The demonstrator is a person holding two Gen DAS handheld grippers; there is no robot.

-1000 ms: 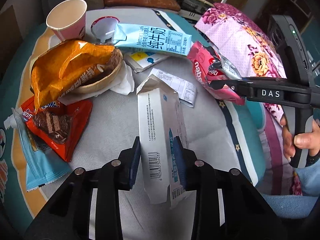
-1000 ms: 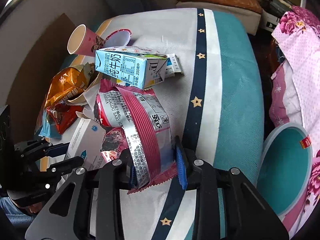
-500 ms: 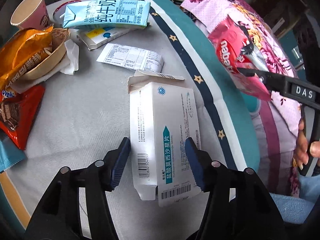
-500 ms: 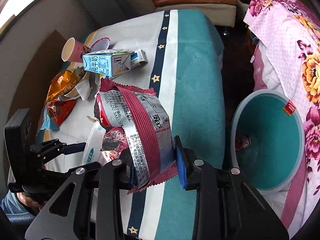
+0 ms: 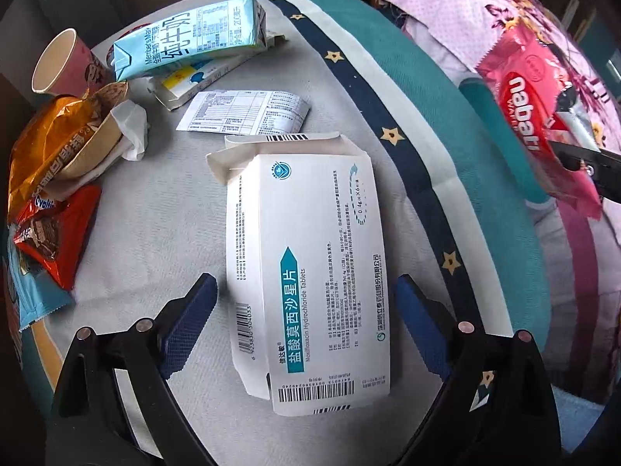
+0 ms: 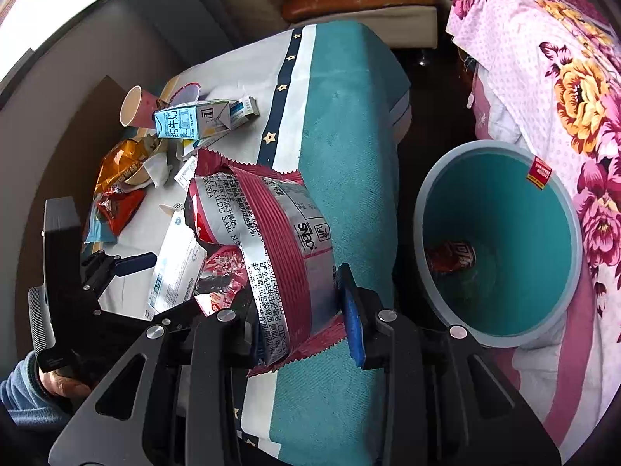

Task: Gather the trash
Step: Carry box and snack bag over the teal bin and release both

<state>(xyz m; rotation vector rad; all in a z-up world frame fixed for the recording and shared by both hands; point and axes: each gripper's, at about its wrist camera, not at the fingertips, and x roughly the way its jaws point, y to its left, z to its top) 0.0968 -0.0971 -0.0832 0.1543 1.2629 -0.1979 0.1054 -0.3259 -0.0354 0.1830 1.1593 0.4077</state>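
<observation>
Crimson and silver foil fills my right claw (image 6: 302, 310): its jaws are clamped on the lower end of a crumpled red snack wrapper with a silver lining (image 6: 268, 240), carried in the air so the loose end hangs free rather than dragging across the counter. The round teal plastic bin with a grey rim (image 6: 559, 202) stands on the floor to the right of that wrapper, mouth up, with a red can-like piece lying at its bottom; I judge the wrapper is meant to drop there.

Left of the wrapper, my left claw (image 5: 306, 322) is spread wide, one pad on each side of a flat white cardboard medicine box with teal lettering (image 5: 310, 272) and touching neither, so the box rests on the grey, star-trimmed cloth covering the counter (image 5: 155, 202). Beyond the box from the wrapper lie a printed paper leaflet (image 5: 244, 112), a pale blue milk carton (image 5: 190, 42), a pink paper cup (image 5: 62, 66) and an orange foil bag (image 5: 50, 151), all awaiting collection.
</observation>
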